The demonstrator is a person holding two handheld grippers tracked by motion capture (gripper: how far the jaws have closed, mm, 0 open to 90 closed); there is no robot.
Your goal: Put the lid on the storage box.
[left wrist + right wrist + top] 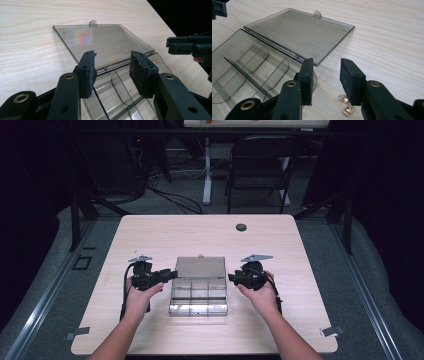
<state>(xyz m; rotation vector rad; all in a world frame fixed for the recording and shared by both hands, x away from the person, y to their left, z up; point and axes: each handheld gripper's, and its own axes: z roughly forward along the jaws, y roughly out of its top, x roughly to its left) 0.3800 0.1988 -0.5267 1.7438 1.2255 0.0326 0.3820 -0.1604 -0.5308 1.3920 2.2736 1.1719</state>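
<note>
Clear box (199, 295) at mid-table (150, 230), lid (200, 267) swung fully back and lying flat on the wood beyond the tray, hinge between the two. Inside the tray, thin clear dividers forming several compartments; contents not discernible. Small tab at the lid's far edge (93, 23). Left gripper (170, 274) held just beside the box's left side, near the hinge; jaws apart, pads (91, 72) bare, nothing pinched, tips hovering above the tray's corner in the left gripper view. Right gripper (232, 278) just beside the box's right side, level with the hinge; jaws likewise apart, nothing between them, left pad (308, 80) over the tray's corner and right pad over bare wood. Two small brass pieces (347, 105) on the table just right of the tray, partly hidden behind the right jaw. Dark round cap (241, 227) near the table's far edge, well apart from the box.
</note>
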